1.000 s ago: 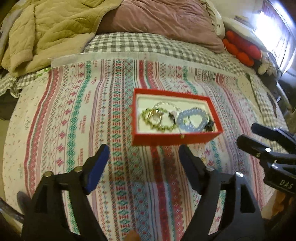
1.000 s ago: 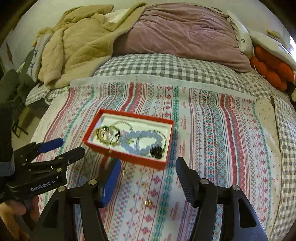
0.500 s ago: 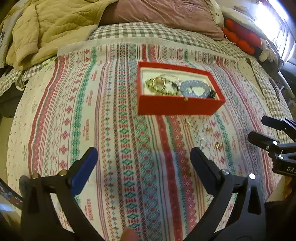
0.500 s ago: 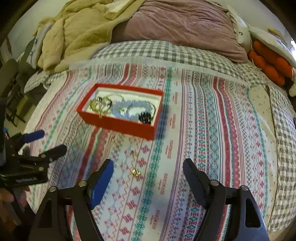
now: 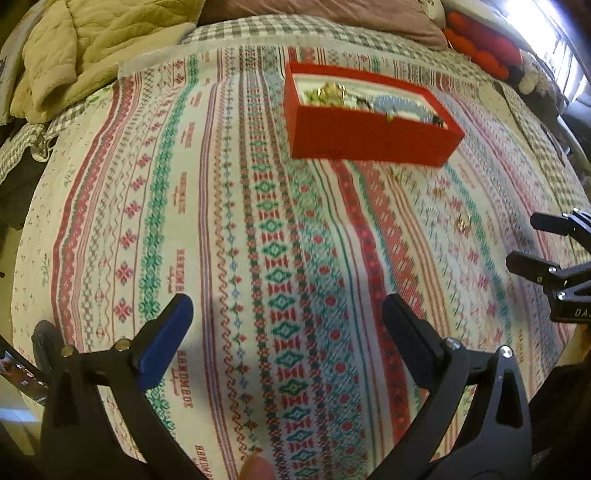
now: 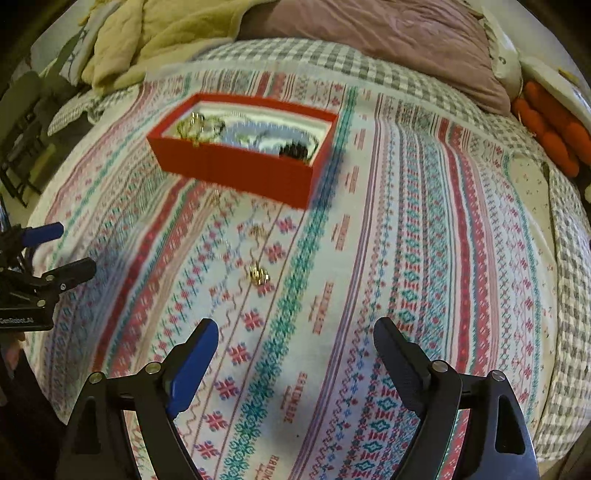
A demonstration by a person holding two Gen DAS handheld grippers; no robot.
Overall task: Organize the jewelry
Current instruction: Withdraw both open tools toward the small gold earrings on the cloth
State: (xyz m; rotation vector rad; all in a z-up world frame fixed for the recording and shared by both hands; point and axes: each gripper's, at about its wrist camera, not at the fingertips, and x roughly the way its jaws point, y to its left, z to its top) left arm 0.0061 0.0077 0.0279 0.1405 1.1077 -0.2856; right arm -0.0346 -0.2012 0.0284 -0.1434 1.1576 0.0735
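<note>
**Beads boxed, gold pieces loose on bed**

A red box (image 6: 236,162) on the patterned bedspread (image 5: 229,236) holds bead bracelets; a gold earring (image 6: 258,276) lies nearby. Both tongs, left (image 5: 284,321) and right (image 6: 295,343), have just been opening, empty, now lower than before.

Matt red box (image 6: 236,170) on woven patterned cloth bedspread (image 6: 406,280)

A home bedroom, it seems: a bed (image 6: 424,229) with patterned cover, rumpled blanket (image 6: 166,33) and pillow (image 6: 388,33).
</note>
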